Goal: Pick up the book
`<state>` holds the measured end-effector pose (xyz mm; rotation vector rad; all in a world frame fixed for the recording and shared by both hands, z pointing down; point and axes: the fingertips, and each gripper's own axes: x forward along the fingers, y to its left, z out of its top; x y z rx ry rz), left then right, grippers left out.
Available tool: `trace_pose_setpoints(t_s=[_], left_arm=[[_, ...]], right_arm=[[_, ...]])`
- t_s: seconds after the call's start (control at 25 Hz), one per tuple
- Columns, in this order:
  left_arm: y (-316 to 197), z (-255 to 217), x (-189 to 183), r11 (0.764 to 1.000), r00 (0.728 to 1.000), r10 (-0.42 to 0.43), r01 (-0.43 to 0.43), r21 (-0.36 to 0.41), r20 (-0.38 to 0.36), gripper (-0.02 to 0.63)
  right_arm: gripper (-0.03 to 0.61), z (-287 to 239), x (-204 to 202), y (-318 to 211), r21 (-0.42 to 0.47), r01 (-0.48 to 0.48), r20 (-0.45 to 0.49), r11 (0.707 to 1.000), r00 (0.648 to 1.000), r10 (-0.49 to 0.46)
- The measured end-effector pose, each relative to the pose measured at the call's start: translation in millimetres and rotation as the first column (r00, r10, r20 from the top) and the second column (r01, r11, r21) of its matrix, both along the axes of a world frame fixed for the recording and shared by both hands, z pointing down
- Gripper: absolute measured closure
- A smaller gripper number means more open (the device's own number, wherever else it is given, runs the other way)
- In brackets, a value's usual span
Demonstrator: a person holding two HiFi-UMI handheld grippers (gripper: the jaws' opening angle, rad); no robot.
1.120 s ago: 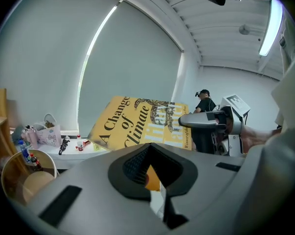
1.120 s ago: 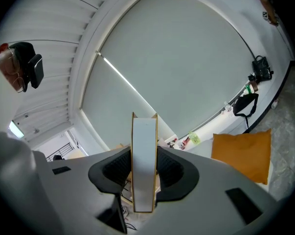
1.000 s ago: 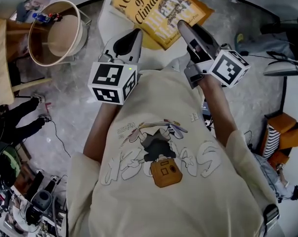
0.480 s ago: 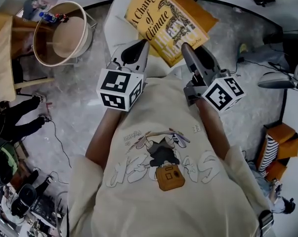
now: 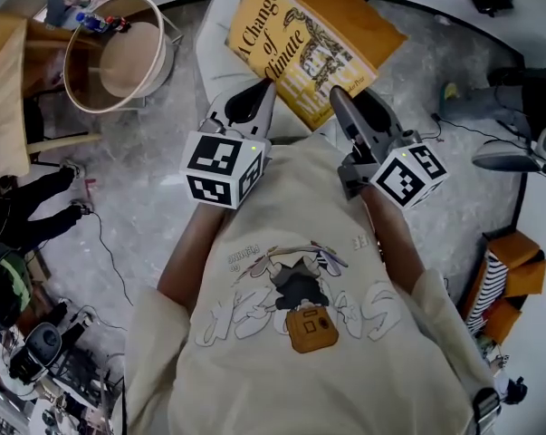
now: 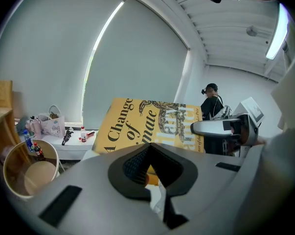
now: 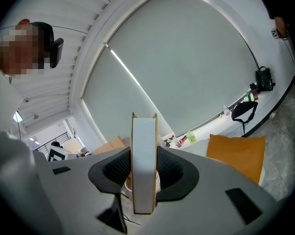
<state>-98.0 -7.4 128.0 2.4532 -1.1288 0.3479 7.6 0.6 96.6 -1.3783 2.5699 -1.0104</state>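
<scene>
The yellow book (image 5: 295, 48) is up in the air, right of the round tub (image 5: 119, 53). The right gripper (image 5: 337, 95) pinches its page edge. The left gripper (image 5: 265, 86), nearer the tub, has its fingers pressed together. With one side held, the book may tip and slip out.

Book (image 5: 295, 48): one, twelve o'clock
Grippers: two, left gripper (image 5: 267, 87), right gripper (image 5: 338, 96)
Marker cubes: two, left cube (image 5: 223, 166), right cube (image 5: 408, 175)
Round tub (image 5: 91, 93): one, ten o'clock
Orange pad (image 5: 359, 16): one, one o'clock

Grey mottled floor (image 5: 132, 193), round wooden tub (image 5: 128, 62), pale window blind (image 6: 137, 67).
</scene>
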Motion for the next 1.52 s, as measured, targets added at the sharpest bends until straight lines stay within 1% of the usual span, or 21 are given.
trace_pose_setpoints(t_s=[0.2, 0.44, 0.8, 0.92, 1.28, 1.52], left_arm=[[1.6, 4.6, -1.4, 1.0, 1.0, -0.012, 0.012, -0.007, -0.003, 0.607], [0.6, 3.1, 5.0, 1.0, 1.0, 0.01, -0.01, 0.001, 0.001, 0.607], [2.6, 0.9, 1.4, 0.999, 0.999, 0.034, -0.034, 0.018, -0.005, 0.607], [2.9, 3.4, 1.2, 0.999, 0.999, 0.031, -0.03, 0.013, -0.009, 0.607], [-1.0, 1.7, 2.5, 1.0, 0.999, 0.028, -0.028, 0.003, -0.028, 0.607], [3.8, 1.9, -3.7, 1.0, 0.999, 0.028, -0.028, -0.003, -0.034, 0.607]], right_arm=[[0.414, 2.4, 0.3, 0.2, 0.001, 0.003, 0.011, 1.0, 1.0, -0.003], [0.414, 0.0, 1.4, -1.2, 0.007, -0.002, 0.014, 1.0, 1.0, 0.002], [0.414, -1.8, -0.7, 1.1, 0.007, -0.026, 0.013, 1.0, 1.0, 0.026], [0.414, -2.7, -0.1, 0.6, 0.012, -0.014, 0.012, 1.0, 1.0, 0.013], [0.414, -3.6, -0.3, 1.5, 0.005, -0.019, -0.002, 1.0, 1.0, 0.019], [0.415, -2.4, -0.7, 3.9, -0.005, -0.033, -0.002, 0.999, 0.999, 0.033]])
